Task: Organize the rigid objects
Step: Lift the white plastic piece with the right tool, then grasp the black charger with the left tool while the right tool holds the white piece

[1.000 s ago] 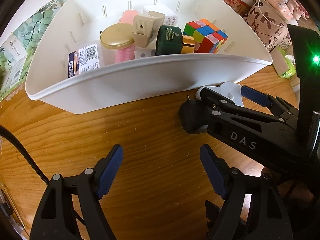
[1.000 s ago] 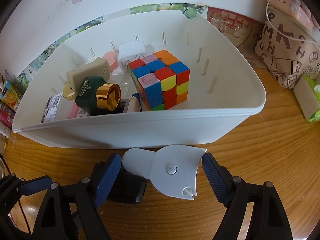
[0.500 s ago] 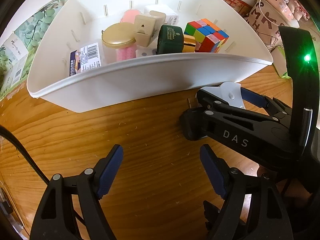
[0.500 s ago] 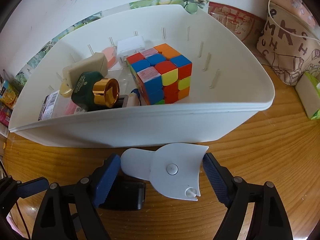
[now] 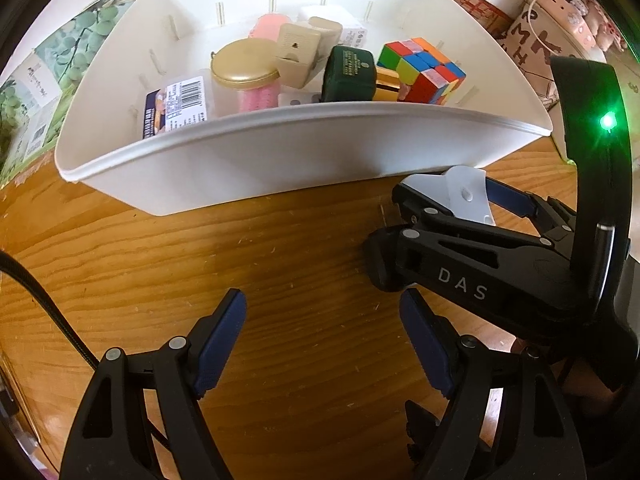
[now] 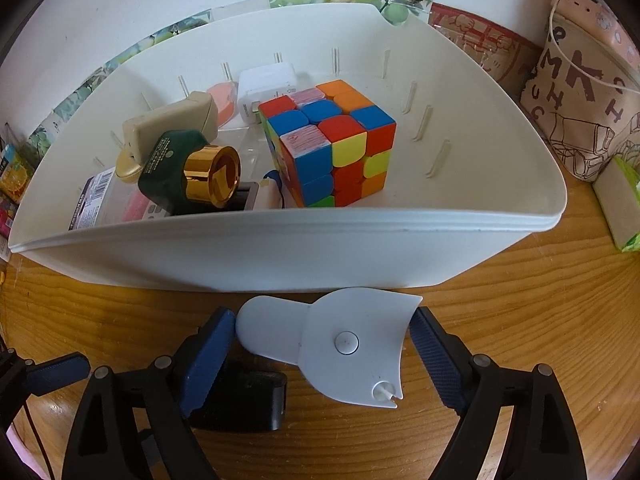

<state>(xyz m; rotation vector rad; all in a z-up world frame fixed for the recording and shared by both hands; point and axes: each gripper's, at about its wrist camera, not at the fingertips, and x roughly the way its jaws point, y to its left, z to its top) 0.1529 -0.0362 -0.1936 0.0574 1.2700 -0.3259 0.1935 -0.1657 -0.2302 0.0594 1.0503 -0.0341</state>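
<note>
A white plastic gadget with a rounded handle and a fan-shaped head hangs between the fingers of my right gripper. It is just in front of the white bin. Both pads touch its ends while the jaws are opening. A black block lies on the wood under the left finger. In the left wrist view the same gadget shows by the bin's front wall. My left gripper stands open over bare wood. The bin holds a colour cube, a green bottle with a gold cap and several small items.
A patterned beige bag and a green tissue pack stand to the right of the bin. Packets line the wall at the far left. A black cable crosses the wood left of my left gripper.
The right gripper has edged up and toward the bin with the white gadget still between its fingers. The black block sits lower in its view. The left gripper has stayed put.
</note>
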